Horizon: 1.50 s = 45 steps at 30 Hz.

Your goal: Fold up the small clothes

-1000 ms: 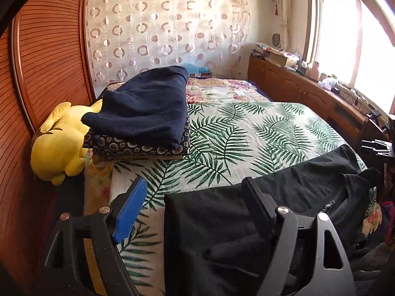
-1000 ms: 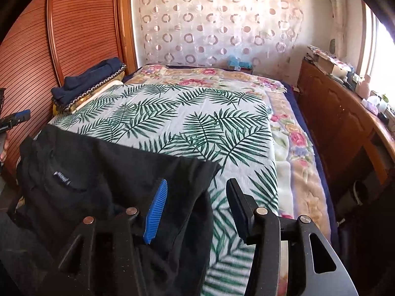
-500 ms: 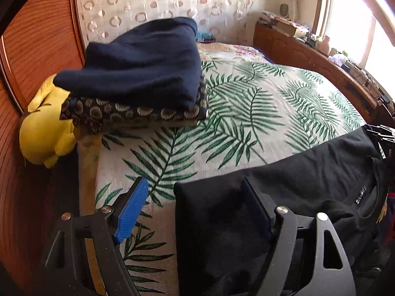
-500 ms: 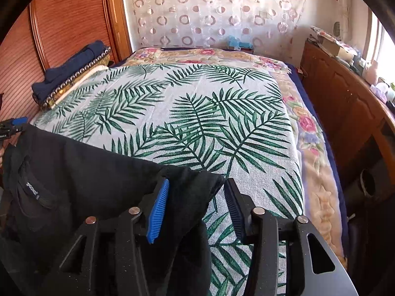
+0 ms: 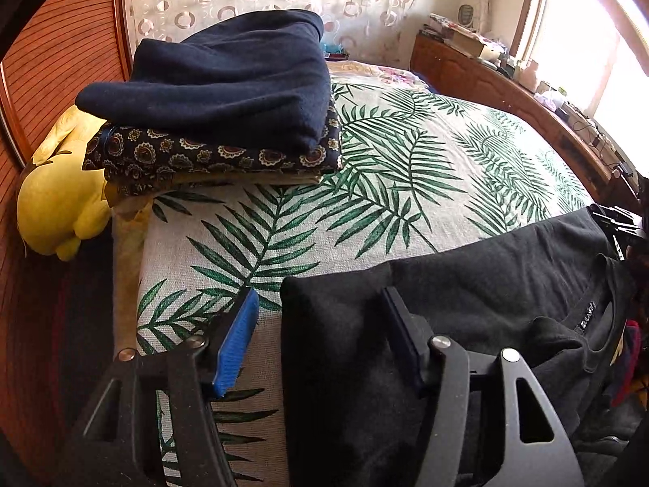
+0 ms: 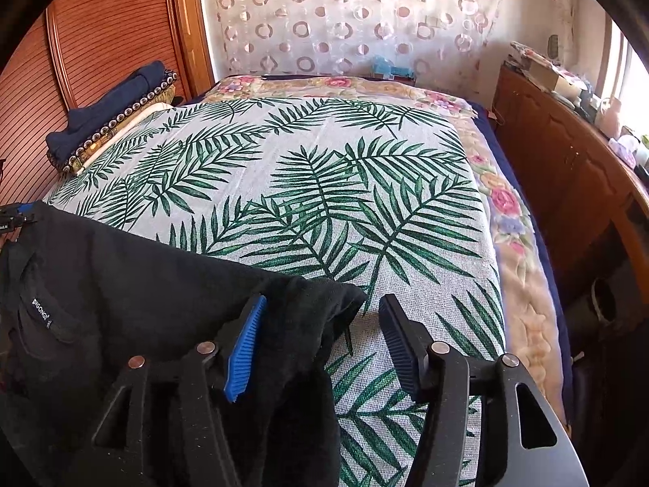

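Step in hand: laying out the black T-shirt (image 5: 466, 304) flat at the near edge of the bed (image 6: 344, 211), ahead of any fold; none looks made yet, by my reading.
Garment: spread across the leaf-print cover, collar and label towards the near edge, the lower part hanging off the bed's edge below both cameras.
Left gripper (image 5: 320, 337): fingers apart and just now closing in; the shirt's corner lies between them, the dark pad against the cloth, the blue pad (image 5: 237, 345) clear of it over the bedcover. Not clamped.
Right gripper (image 6: 320, 345): fingers apart and just now opening; the other corner of the shirt (image 6: 316, 304) sits bunched between them, neither pad pressing it. Released, as I judge.
Next move calls for: smoothing that bunched corner, then pinching both outer corners firmly before carrying one side over the other.
Around: a stack of folded blankets (image 5: 227, 97), navy on top of a patterned one, at the far left of the bed; a yellow plush toy (image 5: 61, 203) beside it; a wooden sideboard (image 6: 568, 170) to the right.
In the way: nothing on the open middle of the bed; the stack stands well apart. Risk: the hanging part may drag the shirt off the edge.
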### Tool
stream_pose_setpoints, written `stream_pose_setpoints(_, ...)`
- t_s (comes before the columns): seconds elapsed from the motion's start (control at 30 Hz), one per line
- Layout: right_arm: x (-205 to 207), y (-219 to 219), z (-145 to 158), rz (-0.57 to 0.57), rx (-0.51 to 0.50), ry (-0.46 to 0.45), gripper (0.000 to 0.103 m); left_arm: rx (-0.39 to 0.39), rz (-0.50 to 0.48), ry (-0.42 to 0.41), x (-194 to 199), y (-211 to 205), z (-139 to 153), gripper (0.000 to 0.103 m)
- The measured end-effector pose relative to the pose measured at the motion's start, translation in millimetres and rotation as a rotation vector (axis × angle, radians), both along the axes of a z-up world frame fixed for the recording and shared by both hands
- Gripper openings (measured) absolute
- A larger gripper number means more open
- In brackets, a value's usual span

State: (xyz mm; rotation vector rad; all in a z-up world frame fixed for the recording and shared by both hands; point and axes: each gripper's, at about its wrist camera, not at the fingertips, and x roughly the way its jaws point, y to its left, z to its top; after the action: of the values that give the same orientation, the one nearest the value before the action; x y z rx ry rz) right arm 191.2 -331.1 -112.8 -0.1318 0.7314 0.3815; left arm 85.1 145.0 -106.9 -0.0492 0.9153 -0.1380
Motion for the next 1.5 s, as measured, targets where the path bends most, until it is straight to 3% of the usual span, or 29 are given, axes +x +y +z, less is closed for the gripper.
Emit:
stream_pose_setpoints(0.13,0.7,-0.6,-0.2,0.007,0.001,0.01,0.06,0.008,-0.006,-0.002,1.8,-3.0,0.3,0.062)
stream_pose_setpoints(0.2,0.9,1.2,-0.2,0.024,0.005,0.017,0.06,0.0,-0.036,-0.006,0.4,-4.4,0.5,0.051)
stream_pose_setpoints(0.27,-1.3,5.1,0.2,0.057,0.011,0.026,0.059,-0.014,-0.067,0.0,-0.7,-7.6,1.3,0.032)
stream_pose_setpoints(0.37,-9.0,15.0,1.3,0.12,0.009,0.041,0.029,-0.01,-0.101,-0.006,-6.7,-15.0,2.7,0.014)
stream_pose_setpoints(0.4,-11.6,18.1,1.1,0.158,0.028,0.061,0.009,0.0,-0.11,-0.019,-10.6,-18.0,3.4,0.013)
stream_pose_setpoints(0.47,-23.2,26.0,0.2,0.197,-0.006,0.034,0.009,0.005,-0.117,-0.05,-19.6,-22.0,5.2,0.012)
stream_pose_setpoints(0.6,-52.4,24.3,12.5,0.214,0.019,-0.018,0.008,-0.064,-0.108,-0.152,-45.6,-21.1,28.1,0.011)
stream_pose_setpoints(0.67,-68.4,16.7,26.9,0.188,0.039,-0.054,0.007,-0.096,-0.112,-0.225,-60.8,-22.1,48.0,0.011)
stream_pose_setpoints(0.73,-85.7,7.8,43.8,0.185,0.075,-0.071,0.007,-0.081,-0.133,-0.275,-72.6,-29.0,66.4,0.011)
stream_pose_setpoints(1.2,-165.0,-20.6,143.6,0.175,0.033,-0.27,0.007,-0.162,-0.196,-0.554,-116.8,-44.0,178.3,0.011)
stream_pose_setpoints(1.5,-231.8,-49.9,212.9,0.192,0.082,-0.435,0.007,-0.191,-0.236,-0.729,-163.7,-42.2,265.0,0.011)
